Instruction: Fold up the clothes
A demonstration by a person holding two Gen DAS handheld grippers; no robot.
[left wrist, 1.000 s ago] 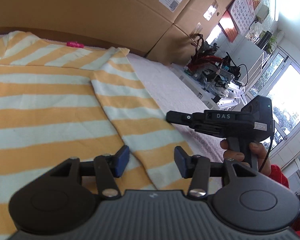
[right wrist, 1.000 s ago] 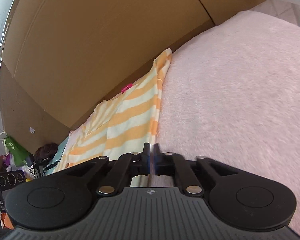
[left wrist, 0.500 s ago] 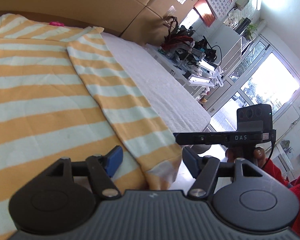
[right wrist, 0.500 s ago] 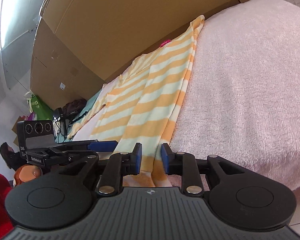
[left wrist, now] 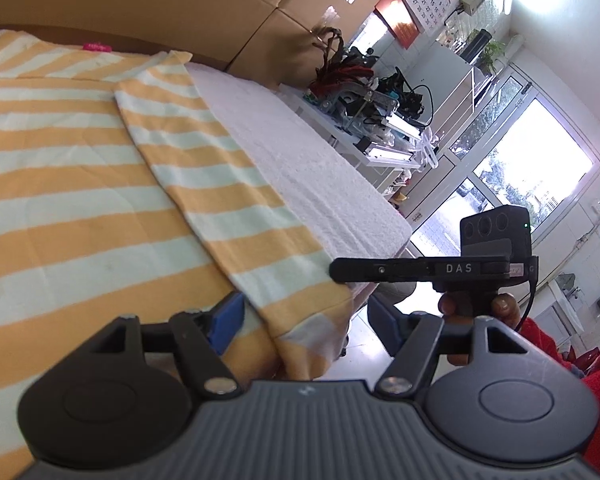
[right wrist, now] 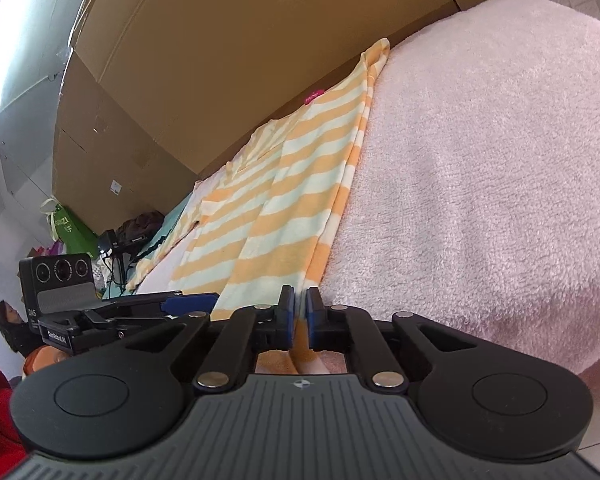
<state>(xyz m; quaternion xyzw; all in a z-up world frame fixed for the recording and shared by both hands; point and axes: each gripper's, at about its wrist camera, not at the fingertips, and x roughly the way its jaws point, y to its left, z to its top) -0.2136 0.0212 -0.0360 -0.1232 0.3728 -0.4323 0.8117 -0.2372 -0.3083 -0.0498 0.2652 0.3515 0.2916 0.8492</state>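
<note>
An orange and pale-striped shirt lies flat on a pink fleece-covered table, one side folded inward in a long strip. My left gripper is open, its blue pads on either side of the folded strip's near corner, which hangs over the table's front edge. My right gripper is nearly closed, its pads pinching the strip's near end. The right gripper also shows in the left wrist view, and the left gripper in the right wrist view.
Large cardboard boxes stand along the far edge of the table. A pink label marks the shirt's collar. A cluttered white bench and glass doors are to the right. Bags sit on the floor at left.
Both grippers drew back to the near edge of the table. The right gripper opened, then closed on the folded strip's end. The left gripper opened wider around the strip's near corner.
</note>
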